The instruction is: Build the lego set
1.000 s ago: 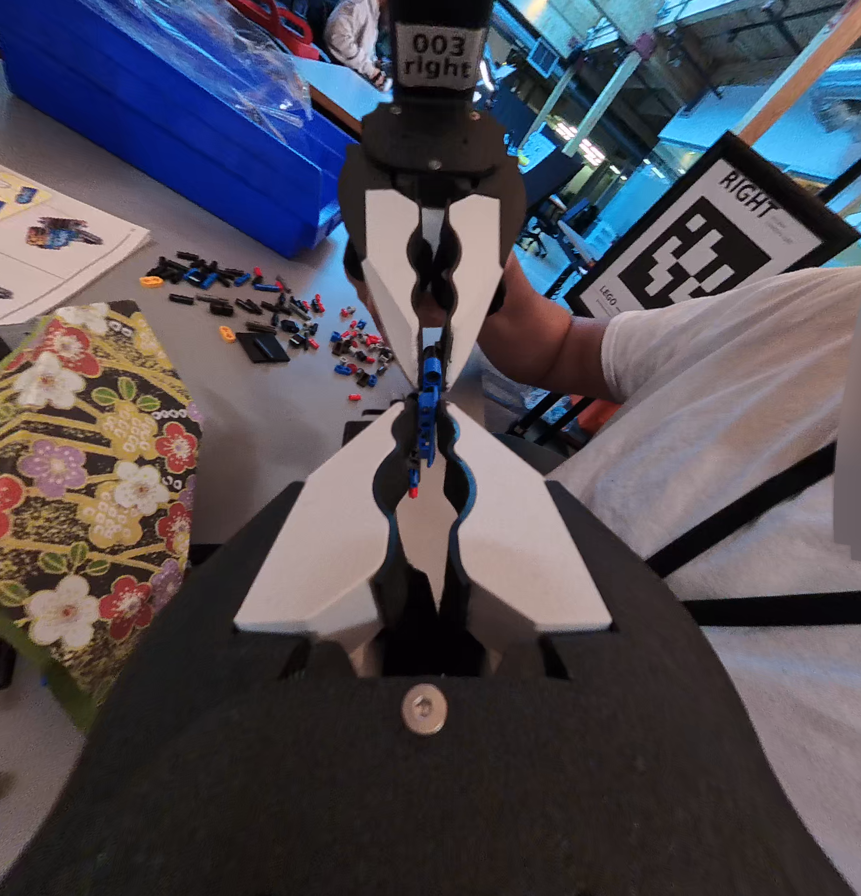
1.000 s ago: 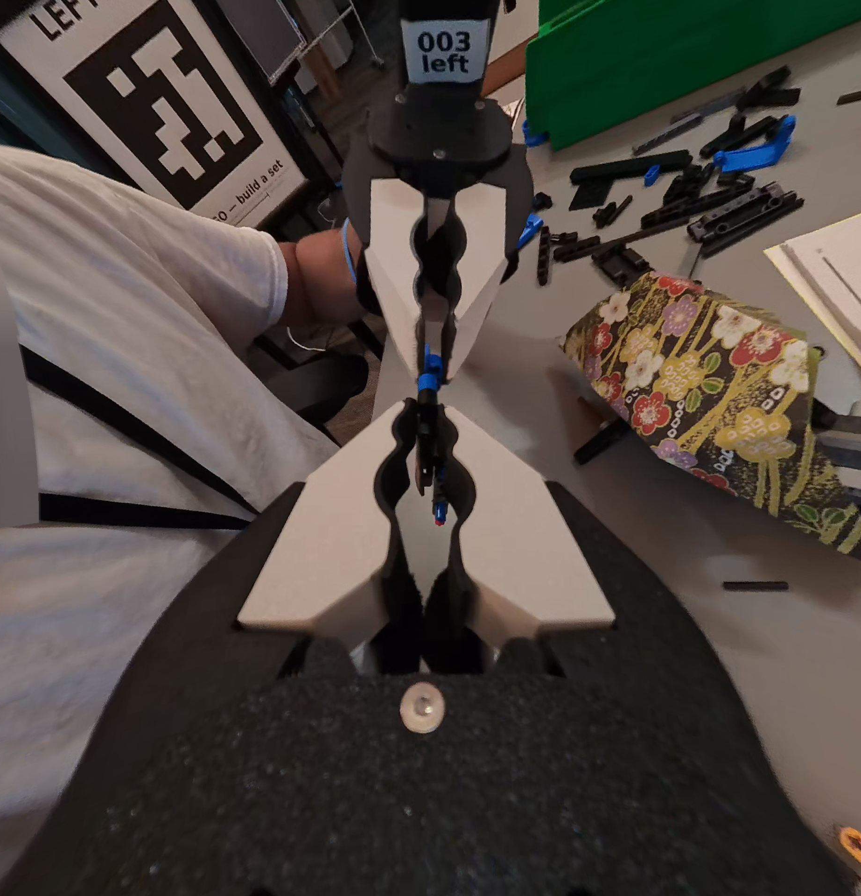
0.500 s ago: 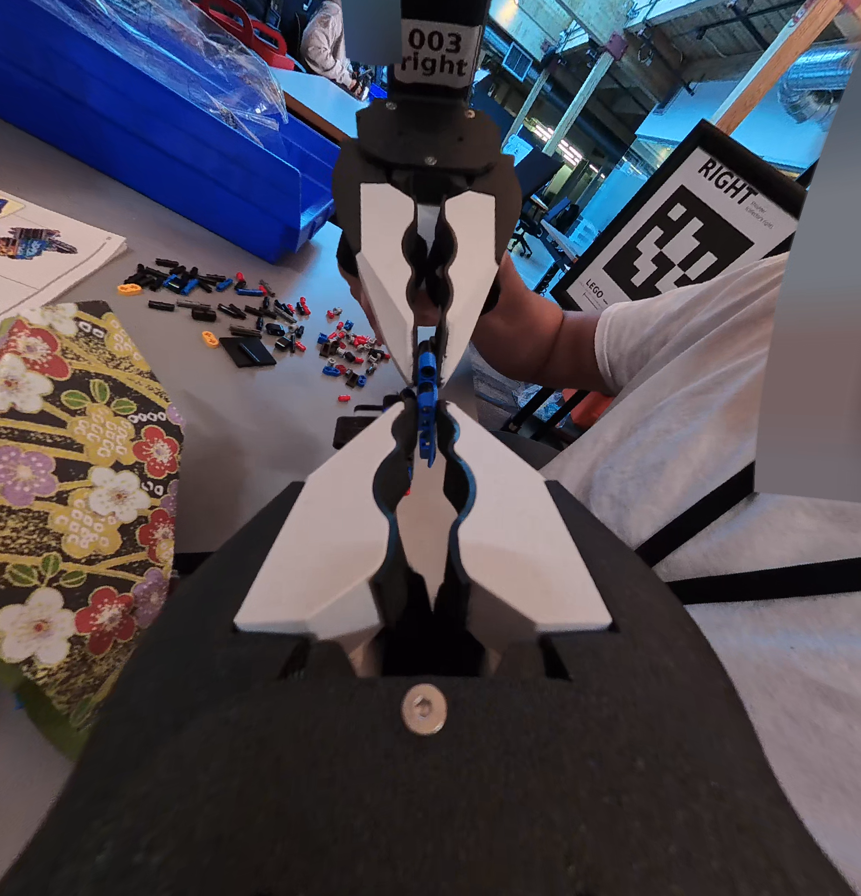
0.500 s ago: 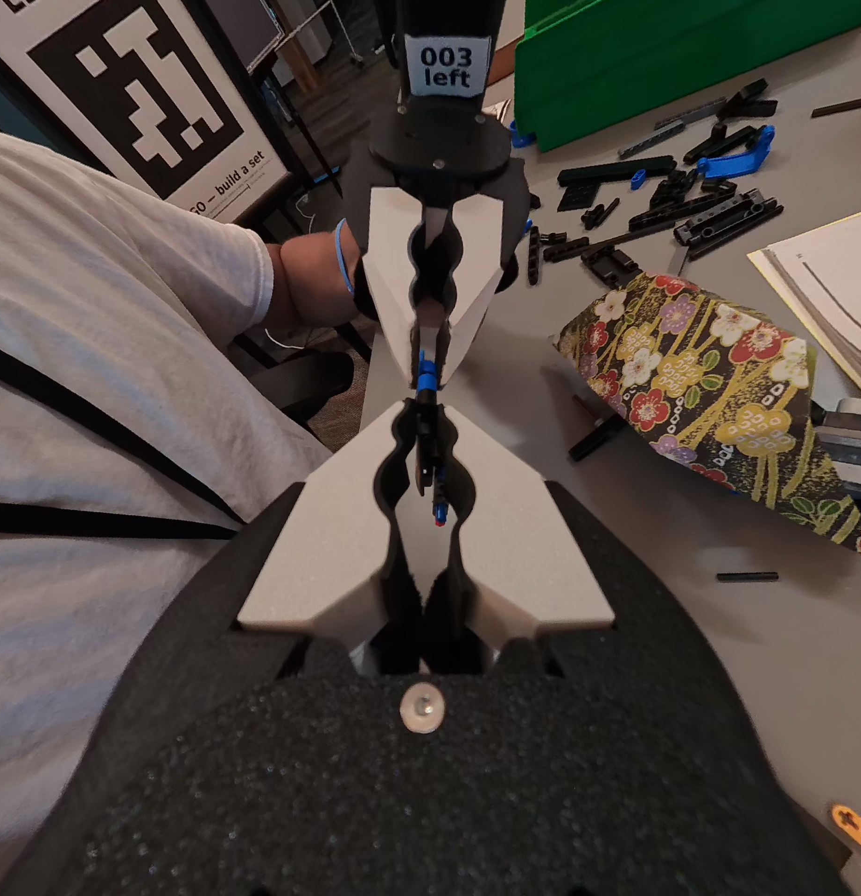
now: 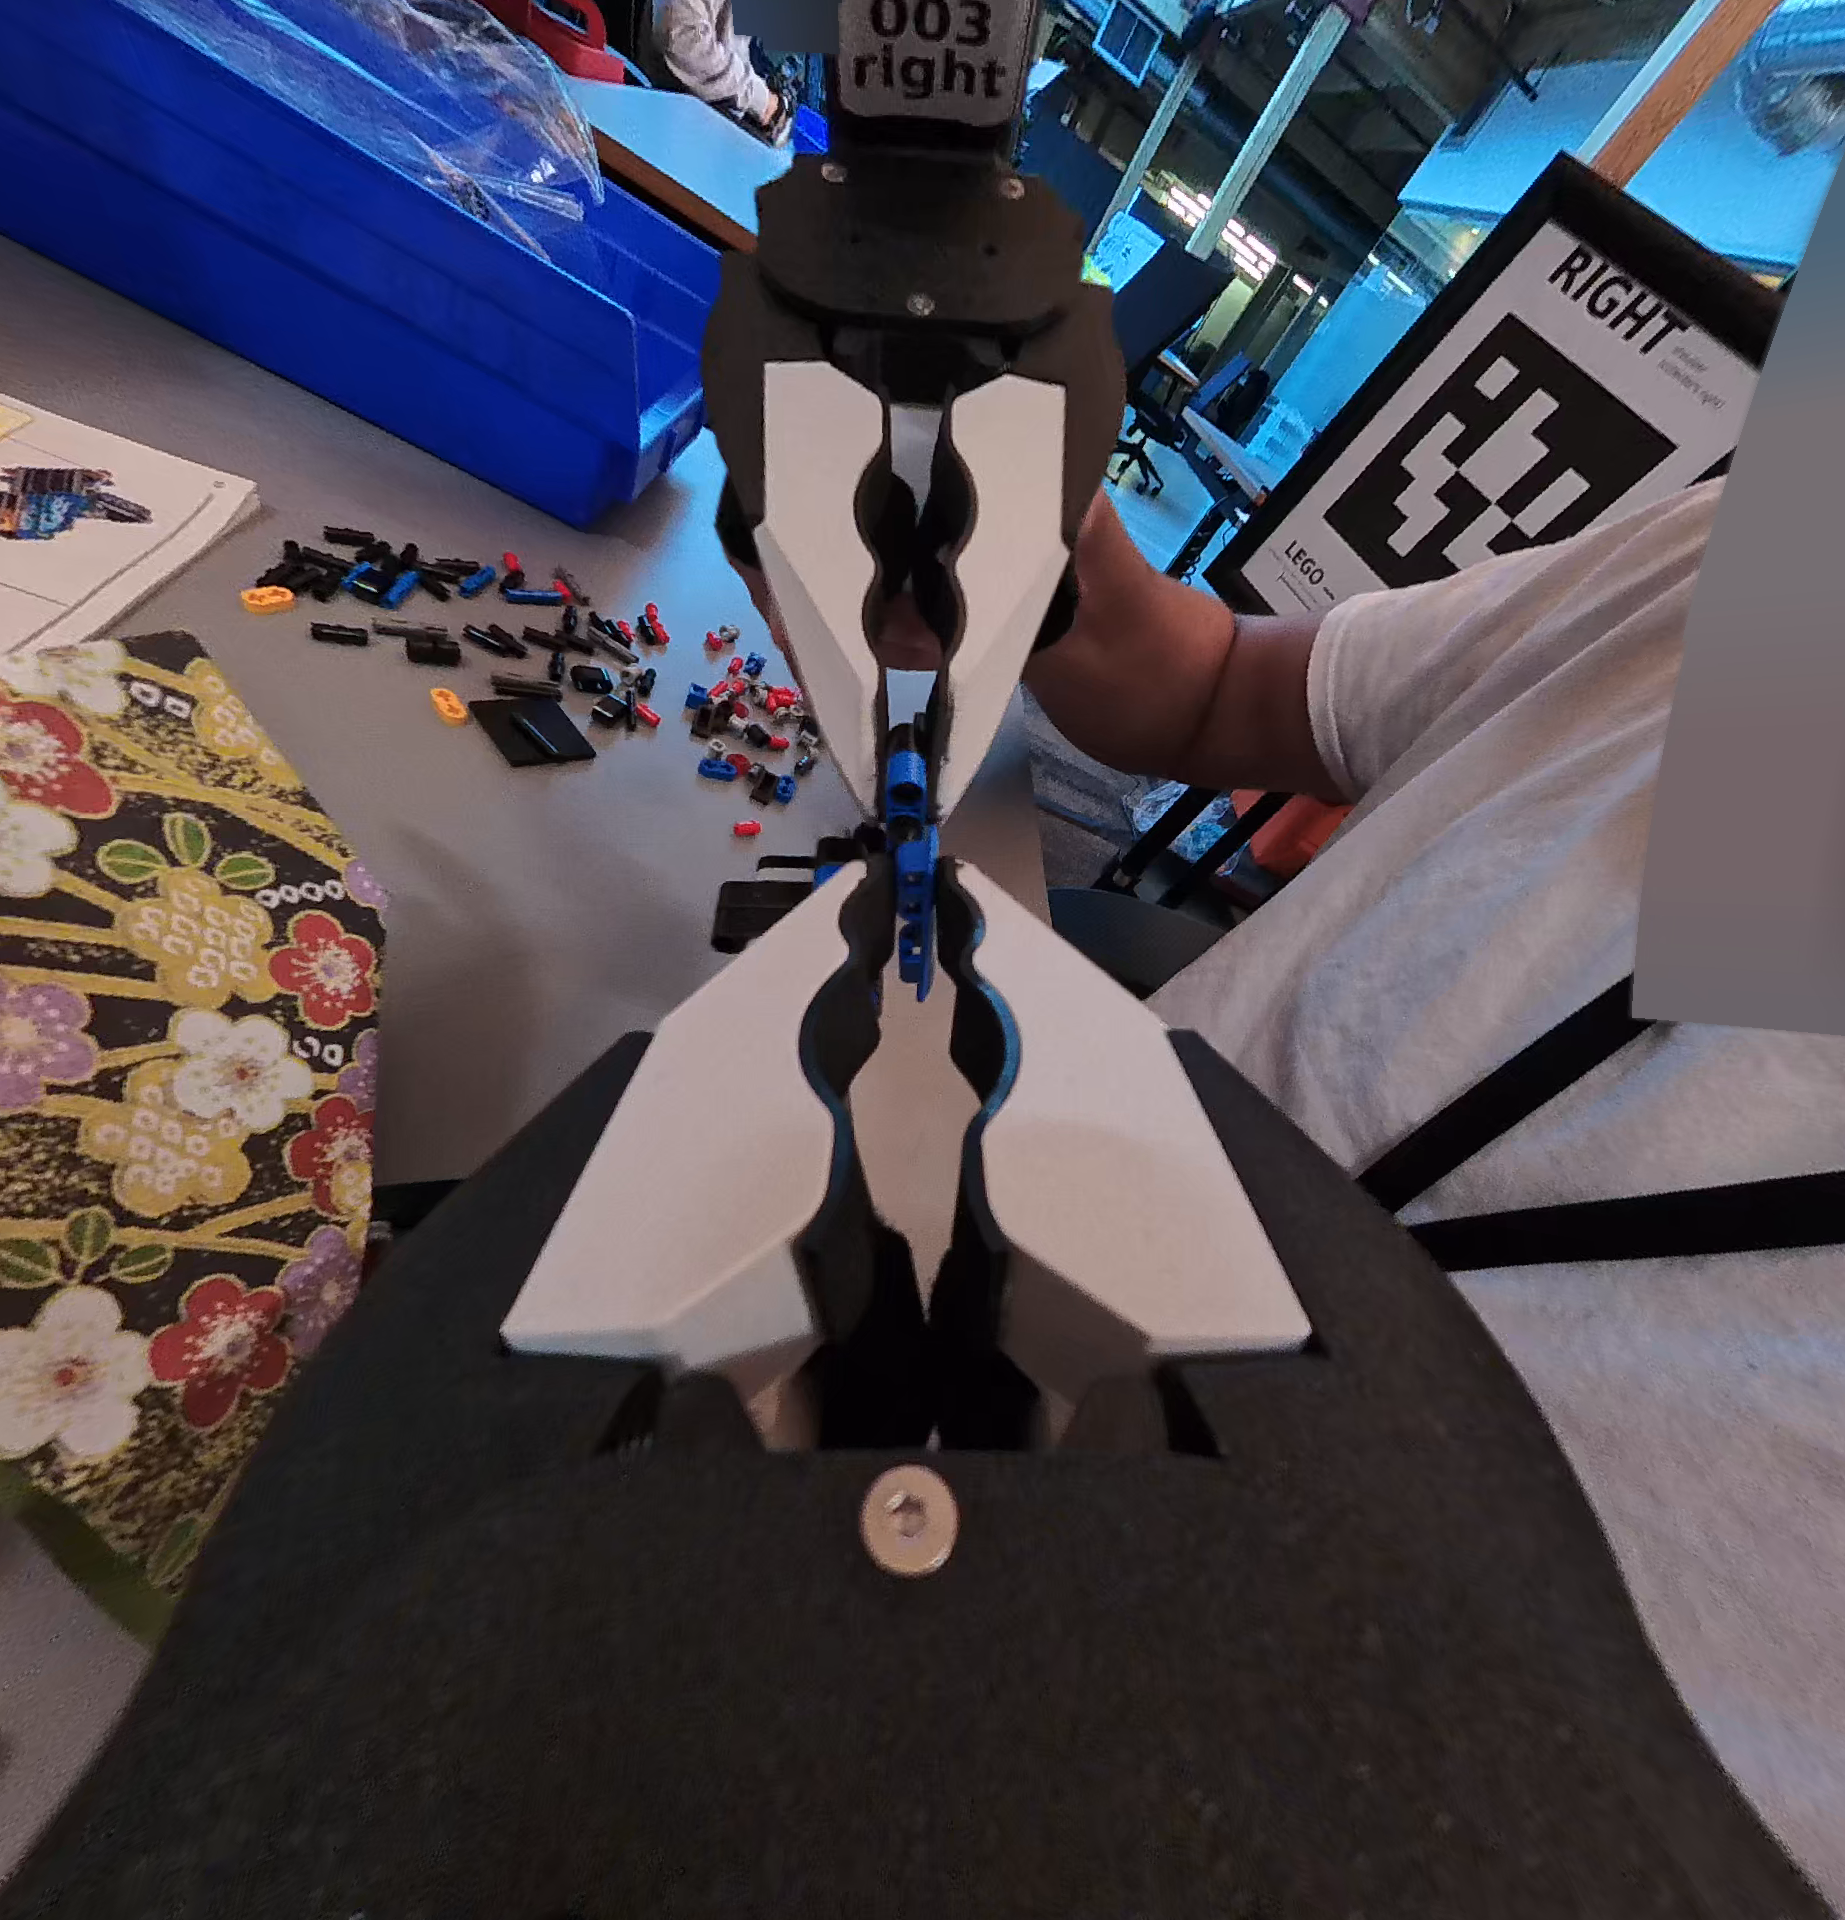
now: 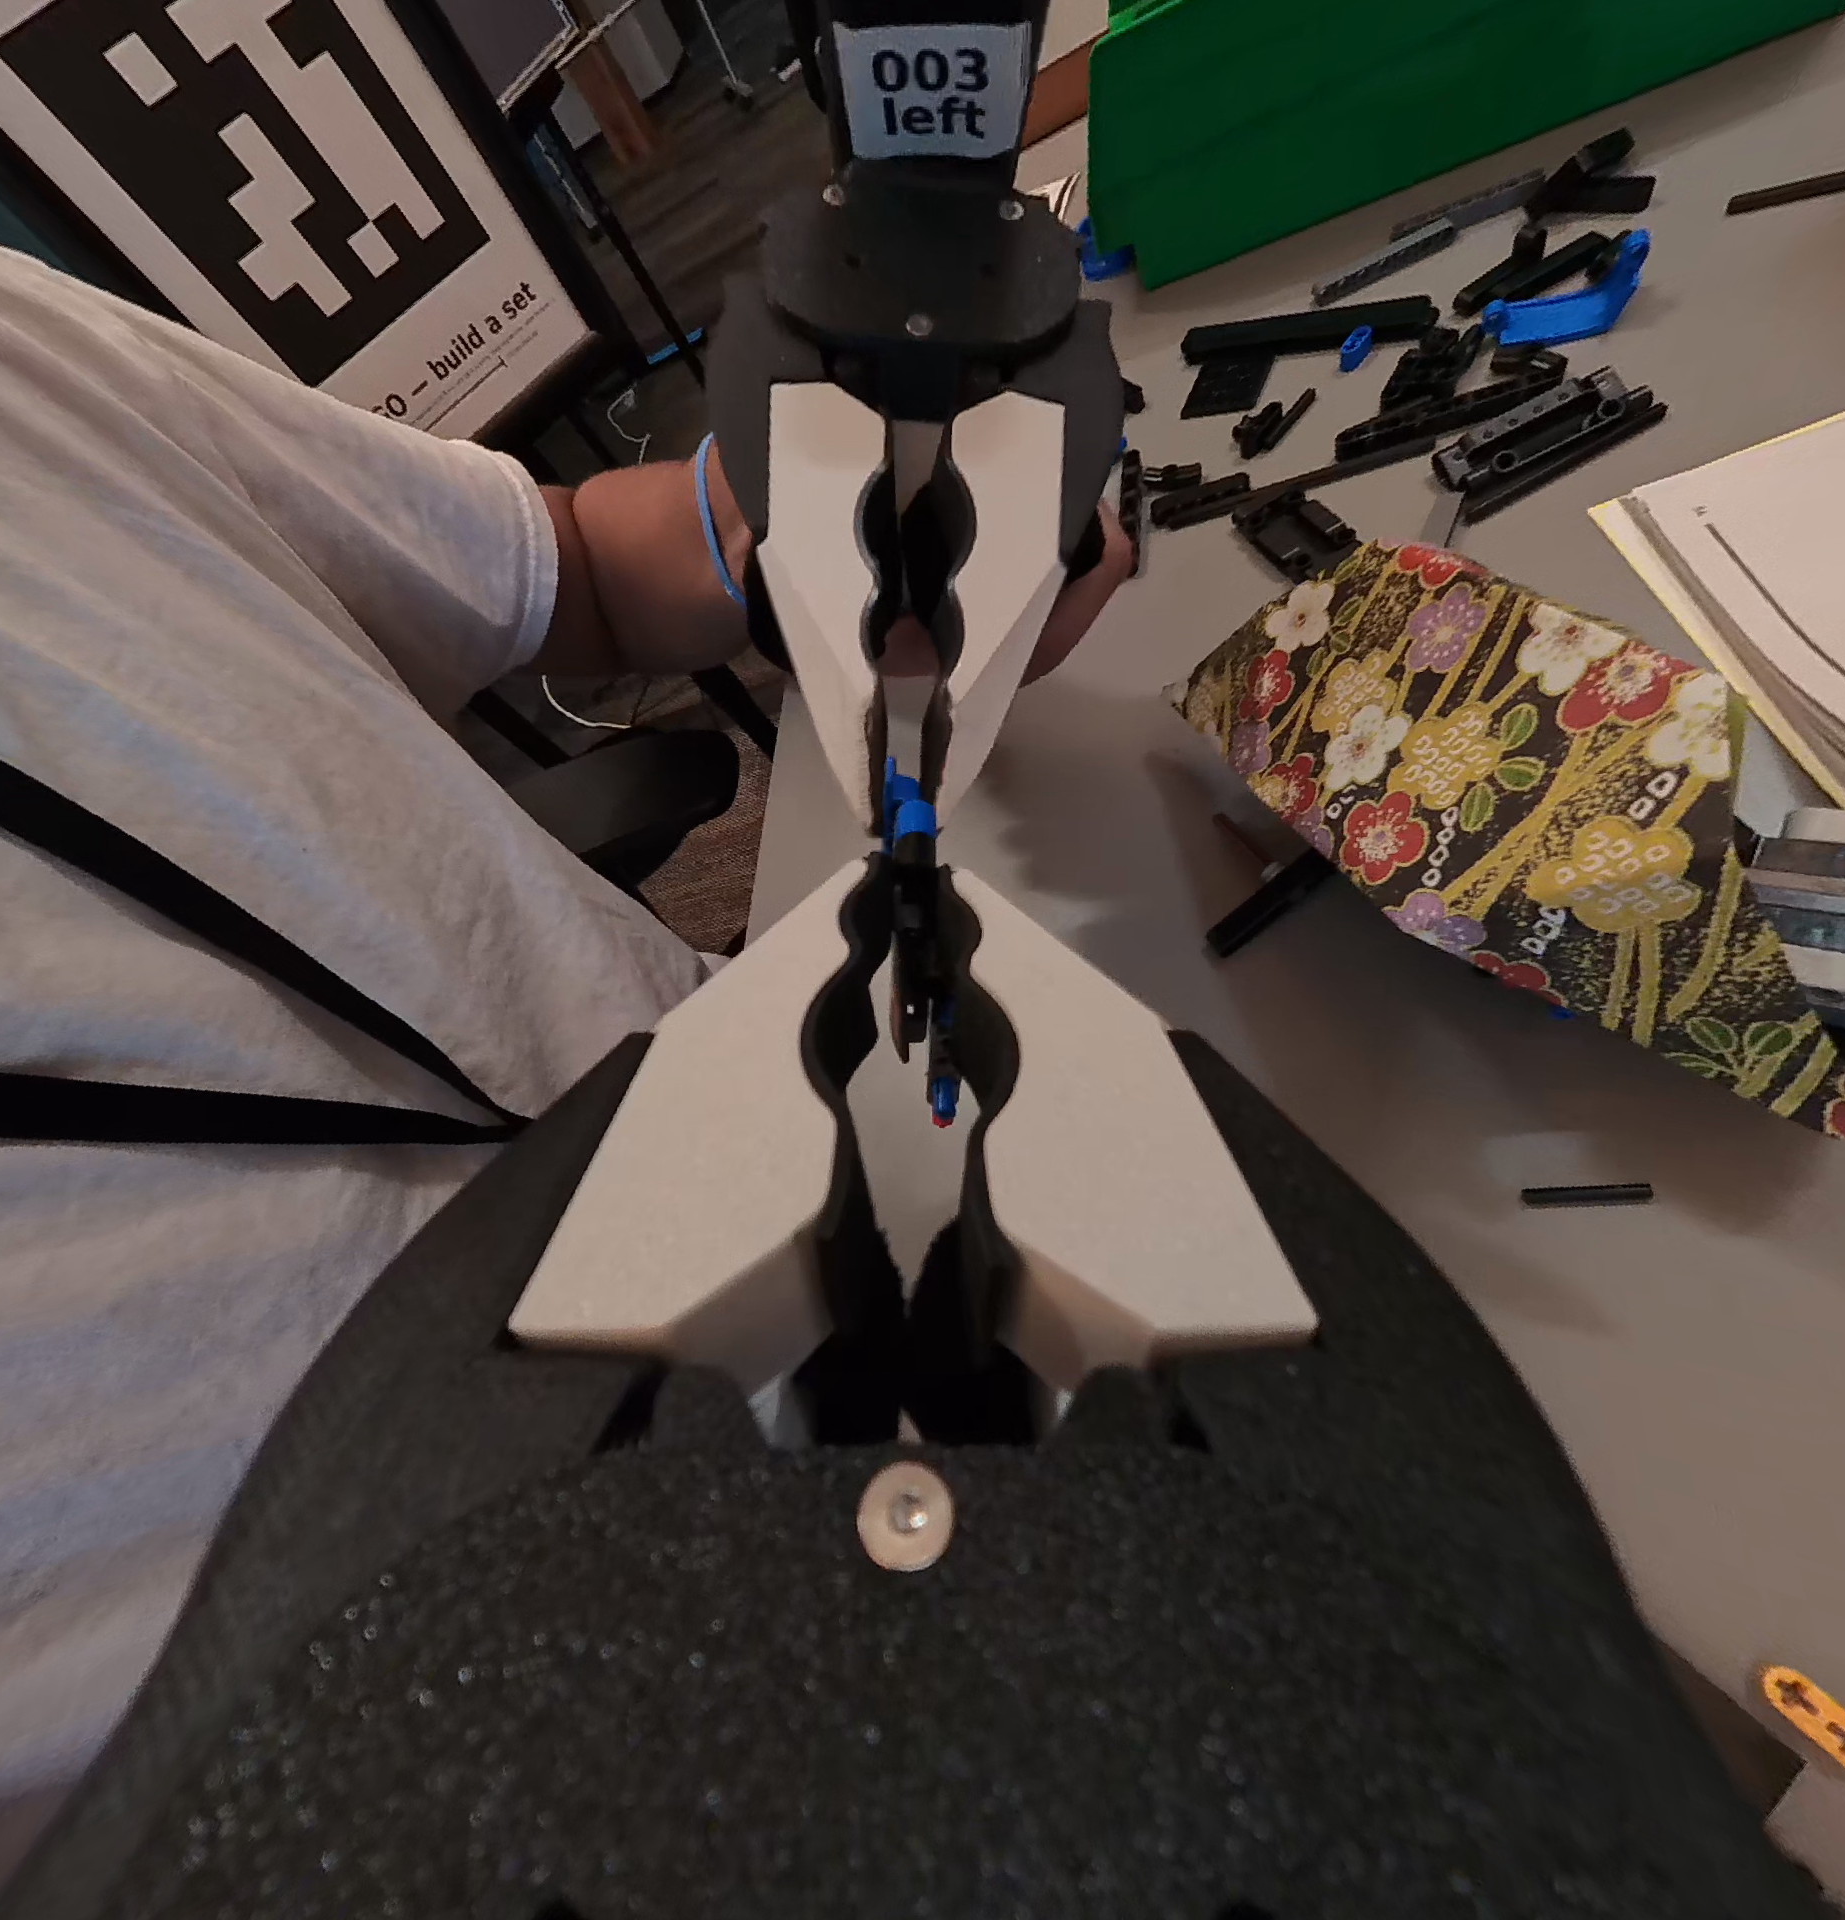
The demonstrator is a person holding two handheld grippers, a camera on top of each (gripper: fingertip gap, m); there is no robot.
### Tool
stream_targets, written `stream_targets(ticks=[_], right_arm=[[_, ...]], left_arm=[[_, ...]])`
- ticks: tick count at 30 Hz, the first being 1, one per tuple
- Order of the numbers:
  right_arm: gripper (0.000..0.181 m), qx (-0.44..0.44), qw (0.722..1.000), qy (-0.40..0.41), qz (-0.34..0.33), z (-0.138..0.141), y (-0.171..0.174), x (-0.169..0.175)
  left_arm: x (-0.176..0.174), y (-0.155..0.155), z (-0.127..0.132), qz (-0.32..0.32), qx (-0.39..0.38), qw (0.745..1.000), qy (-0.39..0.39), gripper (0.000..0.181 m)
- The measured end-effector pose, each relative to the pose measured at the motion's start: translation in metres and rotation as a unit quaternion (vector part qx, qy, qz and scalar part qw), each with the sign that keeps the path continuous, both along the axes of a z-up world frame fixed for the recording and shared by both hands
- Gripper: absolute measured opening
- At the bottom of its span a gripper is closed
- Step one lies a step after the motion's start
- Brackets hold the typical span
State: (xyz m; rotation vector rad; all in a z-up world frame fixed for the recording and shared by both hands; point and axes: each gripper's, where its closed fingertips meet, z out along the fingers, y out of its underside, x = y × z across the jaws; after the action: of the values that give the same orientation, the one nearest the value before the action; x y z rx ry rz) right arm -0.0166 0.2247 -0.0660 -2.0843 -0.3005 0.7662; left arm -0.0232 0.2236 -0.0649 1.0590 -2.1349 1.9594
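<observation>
My left gripper (image 5: 905, 883) is shut on a small blue lego beam (image 5: 913, 920) that stands up between its fingertips. My right gripper (image 6: 913, 883) is shut on a thin black lego piece (image 6: 913, 966) with a blue pin (image 6: 941, 1086) that has a red tip. The two grippers meet tip to tip above the table edge. The right gripper (image 5: 907, 774) comes in from the top of the left wrist view, and the left gripper (image 6: 902, 805) from the top of the right wrist view. The blue and black pieces touch at the tips. I cannot tell whether they are joined.
A flowered cloth bundle (image 5: 149, 1039) (image 6: 1500, 790) lies beside the grippers. Several small loose pieces (image 5: 544, 644) lie before a blue bin (image 5: 326, 260). Longer black and blue parts (image 6: 1469, 364) lie by a green bin (image 6: 1365, 125). Instruction sheets (image 6: 1780, 582) and the person's white shirt (image 6: 222, 727) are close. The tips of both grippers are at nearly the same place.
Both grippers stay shut and tip to tip. The pair has shifted slightly over the table, and the red pin tip no longer shows in the left wrist view.
</observation>
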Motion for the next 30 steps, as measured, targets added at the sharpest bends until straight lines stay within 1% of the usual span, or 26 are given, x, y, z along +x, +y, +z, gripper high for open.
stream_targets(ticks=[6,12,17,23,27,30], right_arm=[[0.006,0.002,1.0,-0.012,-0.003,0.0,0.0,0.0],[0.006,-0.003,1.0,0.004,-0.014,-0.002,0.0,0.003],[0.006,-0.006,0.999,0.039,-0.028,-0.007,0.0,0.007],[0.006,0.01,0.997,0.071,-0.042,-0.008,-0.001,0.007],[0.006,0.011,0.993,0.1,-0.056,-0.011,-0.001,0.009],[0.006,0.016,0.99,0.123,-0.069,-0.011,0.0,0.011]], left_arm=[[0.002,-0.001,-0.003,-0.001,0.0,1.0,0.006,0.006],[0.005,0.0,-0.005,0.01,-0.006,1.0,0.006,0.005],[0.01,-0.001,-0.008,0.015,-0.054,0.998,0.038,0.005],[0.01,-0.002,-0.008,0.007,-0.128,0.988,0.087,0.005],[0.013,-0.002,-0.011,0.018,-0.12,0.989,0.085,0.005],[0.015,-0.001,-0.01,0.028,-0.133,0.986,0.093,0.005]])
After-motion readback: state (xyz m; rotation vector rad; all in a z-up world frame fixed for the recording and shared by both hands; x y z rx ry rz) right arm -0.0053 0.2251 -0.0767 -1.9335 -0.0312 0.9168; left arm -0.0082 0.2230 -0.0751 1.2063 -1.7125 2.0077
